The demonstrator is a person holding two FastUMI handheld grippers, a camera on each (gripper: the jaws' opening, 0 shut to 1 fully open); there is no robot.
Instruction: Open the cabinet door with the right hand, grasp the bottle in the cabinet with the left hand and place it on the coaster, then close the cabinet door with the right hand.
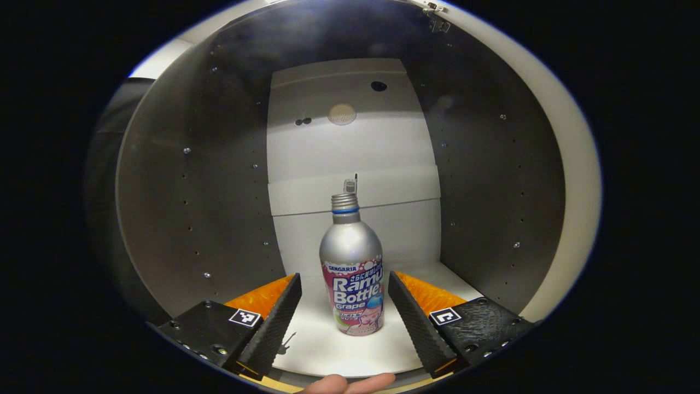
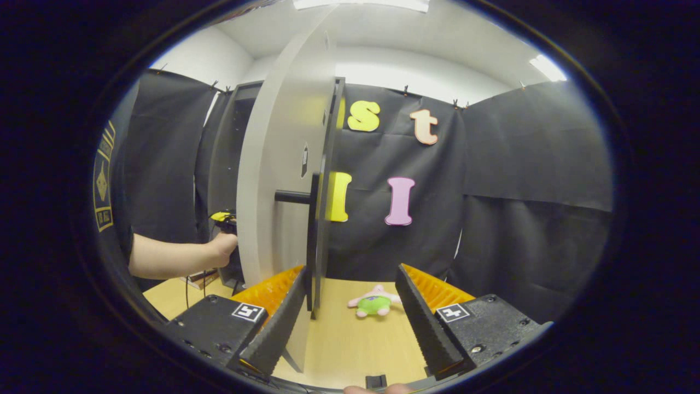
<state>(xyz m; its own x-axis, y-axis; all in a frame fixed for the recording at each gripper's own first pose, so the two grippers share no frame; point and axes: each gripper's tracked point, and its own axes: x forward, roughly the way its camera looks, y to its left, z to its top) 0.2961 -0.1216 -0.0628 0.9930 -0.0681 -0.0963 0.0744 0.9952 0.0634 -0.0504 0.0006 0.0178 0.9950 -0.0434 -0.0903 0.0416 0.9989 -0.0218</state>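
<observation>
— Where is the bottle?
— Upright on the cabinet floor, between the left gripper's spread fingers, untouched.
— The right gripper?
— Spread too, grasping nothing, just beside the open cabinet door's handle.

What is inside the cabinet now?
One bottle stands upright on the cabinet floor, between the open fingers of the left gripper. Behind its cap, a small clip-like part shows on the back wall. The floor behind the bottle is hidden.
</observation>
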